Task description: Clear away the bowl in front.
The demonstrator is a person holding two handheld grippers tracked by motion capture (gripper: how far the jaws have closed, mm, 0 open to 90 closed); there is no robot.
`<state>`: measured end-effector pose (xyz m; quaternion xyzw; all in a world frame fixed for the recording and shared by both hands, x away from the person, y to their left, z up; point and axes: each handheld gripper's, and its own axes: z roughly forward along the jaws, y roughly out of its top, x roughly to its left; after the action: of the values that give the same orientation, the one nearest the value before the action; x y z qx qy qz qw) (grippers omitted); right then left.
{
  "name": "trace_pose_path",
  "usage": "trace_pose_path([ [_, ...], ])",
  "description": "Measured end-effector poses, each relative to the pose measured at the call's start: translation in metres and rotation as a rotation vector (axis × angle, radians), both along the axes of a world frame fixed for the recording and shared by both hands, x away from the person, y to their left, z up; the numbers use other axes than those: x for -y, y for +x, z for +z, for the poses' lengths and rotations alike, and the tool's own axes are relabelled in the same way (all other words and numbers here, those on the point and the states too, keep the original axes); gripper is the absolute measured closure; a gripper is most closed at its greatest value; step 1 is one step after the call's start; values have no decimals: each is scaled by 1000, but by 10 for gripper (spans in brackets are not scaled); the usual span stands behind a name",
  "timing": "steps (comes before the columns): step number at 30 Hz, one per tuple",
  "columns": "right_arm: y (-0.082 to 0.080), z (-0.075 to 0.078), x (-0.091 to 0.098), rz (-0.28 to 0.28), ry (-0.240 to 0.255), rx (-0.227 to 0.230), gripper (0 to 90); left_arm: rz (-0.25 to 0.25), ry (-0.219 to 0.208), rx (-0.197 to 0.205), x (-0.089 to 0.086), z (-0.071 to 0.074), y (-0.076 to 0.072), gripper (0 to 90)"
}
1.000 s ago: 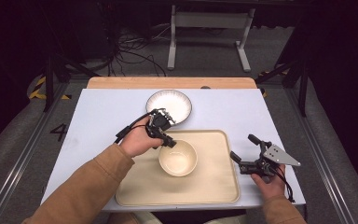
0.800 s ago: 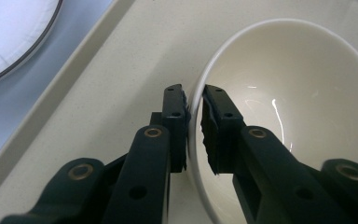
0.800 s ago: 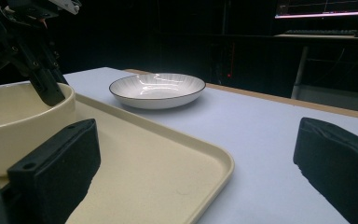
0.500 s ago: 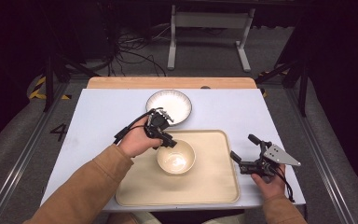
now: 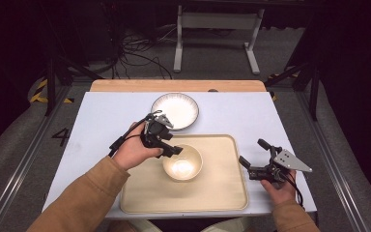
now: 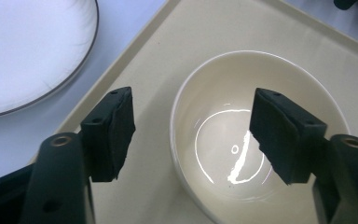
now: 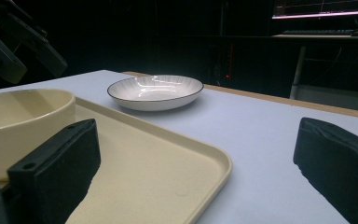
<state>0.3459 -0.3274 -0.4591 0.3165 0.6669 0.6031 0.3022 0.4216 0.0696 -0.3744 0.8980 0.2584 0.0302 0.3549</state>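
Your left fingers point(image 6: 193, 140) have just been opening and now stand apart over the near rim of the cream bowl point(image 6: 261, 135), pressing on nothing. That bowl sits on the tray point(image 5: 222, 188). Your right fingers point(image 5: 252, 157) are spread wide beside the tray's edge, well clear of the bowl. No readable writing on the bowl.

A white plate point(image 5: 175, 110) with a dark rim is sitting on the table point(image 5: 101, 121), far of the tray and just apart from it. A wooden strip point(image 5: 125, 85) is running along the far table edge. Cables point(image 5: 135, 53) are lying on the floor beyond.
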Motion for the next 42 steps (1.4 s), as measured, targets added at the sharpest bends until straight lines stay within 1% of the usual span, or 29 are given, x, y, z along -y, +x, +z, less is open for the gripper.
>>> trace_pose_path([
  [1,0,0,0,0,0,0,11,2,-5,15,-3,1,-2,287],
  [3,0,0,0,1,3,-2,11,5,-10,21,-5,2,-4,259],
  [4,0,0,0,1,3,-2,11,9,-19,31,-8,3,-7,259],
  [5,0,0,0,0,8,-5,11,14,-29,38,-13,4,-10,238],
  [7,0,0,1,-1,12,-7,11,26,-35,49,-19,5,-15,220],
  [8,0,0,1,-1,14,-7,11,26,-35,49,-19,5,-15,213],
  [9,1,0,1,-2,12,-6,11,30,-36,58,-23,5,-17,213],
  [10,1,0,1,-2,12,-7,11,36,-47,69,-30,6,-20,212],
  [16,1,0,1,-1,16,-10,11,70,-86,96,-47,8,-28,200],
  [17,1,0,1,-1,16,-10,11,70,-86,96,-47,8,-28,198],
  [20,1,0,1,-2,16,-9,11,84,-118,115,-56,8,-32,187],
  [24,1,0,1,-2,19,-9,11,95,-141,142,-65,7,-35,149],
  [27,1,0,1,-2,21,-9,11,106,-174,166,-74,6,-38,120],
  [30,0,0,1,-3,19,-6,11,121,-196,173,-81,4,-40,100],
  [32,0,0,1,-4,20,-6,11,130,-219,177,-87,2,-42,93],
  [33,0,0,2,-4,20,-6,11,130,-219,177,-87,2,-42,91],
  [34,0,0,2,-4,21,-6,11,140,-233,189,-92,1,-43,88],
  [35,0,0,1,-4,21,-6,11,140,-233,189,-92,1,-43,85],
  [36,0,0,1,-4,21,-5,11,149,-253,189,-97,0,-44,83],
  [37,0,0,1,-4,22,-5,11,154,-258,196,-100,0,-45,80],
  [39,0,0,1,-5,22,-5,11,166,-253,205,-105,-2,-47,75],
  [41,0,0,1,-5,22,-5,11,172,-257,203,-107,-3,-48,73],
  [42,0,0,1,-6,26,-7,11,178,-250,221,-115,-4,-51,72],
])
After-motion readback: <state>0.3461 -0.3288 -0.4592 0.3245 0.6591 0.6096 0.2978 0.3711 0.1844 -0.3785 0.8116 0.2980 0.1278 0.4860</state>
